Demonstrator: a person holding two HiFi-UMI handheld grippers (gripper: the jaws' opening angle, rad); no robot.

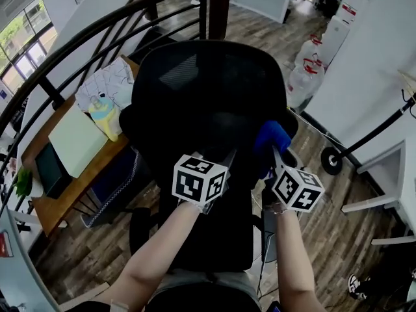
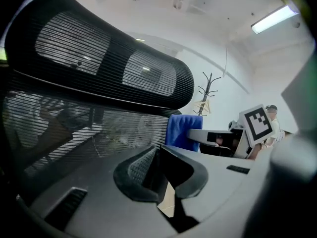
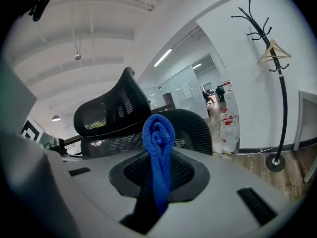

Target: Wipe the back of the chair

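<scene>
A black mesh office chair stands in front of me, its back (image 1: 208,83) facing me. My right gripper (image 1: 276,158) is shut on a folded blue cloth (image 1: 270,138), which is held up against the right side of the back. In the right gripper view the cloth (image 3: 158,133) sticks up between the jaws of the right gripper (image 3: 160,151), with the chair back (image 3: 195,128) and headrest (image 3: 111,110) behind it. My left gripper (image 1: 224,161) points at the middle of the back. In its own view the left gripper (image 2: 159,150) looks shut and empty, close to the mesh (image 2: 74,128), with the cloth (image 2: 181,130) beyond.
A dark stair railing (image 1: 97,31) curves behind the chair. Left of it, a wooden desk (image 1: 71,174) carries papers and a bag. Water bottles (image 1: 305,70) stand at the back right. A coat stand (image 3: 277,83) has its base (image 1: 335,160) on the wooden floor at the right.
</scene>
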